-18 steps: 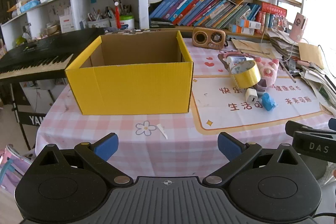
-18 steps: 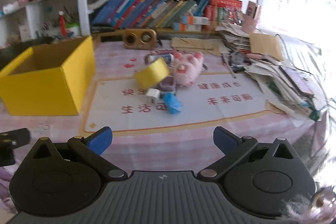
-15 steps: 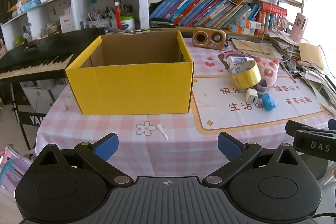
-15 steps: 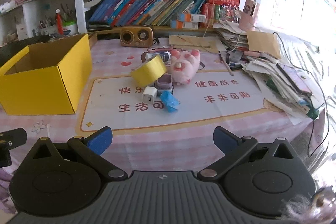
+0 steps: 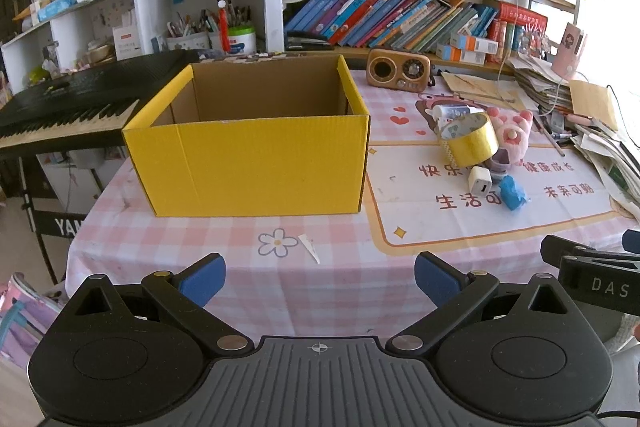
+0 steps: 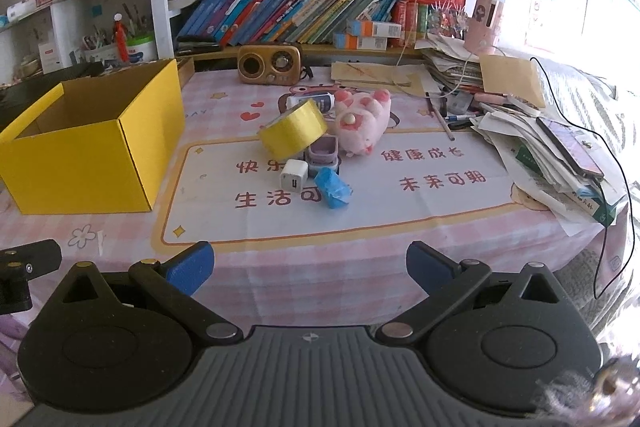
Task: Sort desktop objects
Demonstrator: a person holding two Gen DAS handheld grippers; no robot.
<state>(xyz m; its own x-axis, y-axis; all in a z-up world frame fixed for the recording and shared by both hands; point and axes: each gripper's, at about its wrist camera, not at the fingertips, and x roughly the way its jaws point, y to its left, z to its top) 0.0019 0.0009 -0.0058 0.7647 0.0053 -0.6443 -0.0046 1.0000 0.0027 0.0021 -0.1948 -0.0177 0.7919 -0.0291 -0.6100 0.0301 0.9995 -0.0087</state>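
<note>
Both the left gripper (image 5: 318,277) and right gripper (image 6: 307,267) gape wide and empty at the table's near edge. The tape (image 6: 293,134), charger (image 6: 294,176) and blue wad (image 6: 333,188) huddle well beyond the right one, with bare mat (image 6: 400,211) between. The yellow box (image 5: 256,163) stands open-topped ahead of the left.

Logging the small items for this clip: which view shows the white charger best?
The right wrist view: the charger sits near the middle, closer, its port face turned to the camera, beside the blue wad. The left wrist view shows it smaller, off to the right, below the tape roll.
</note>
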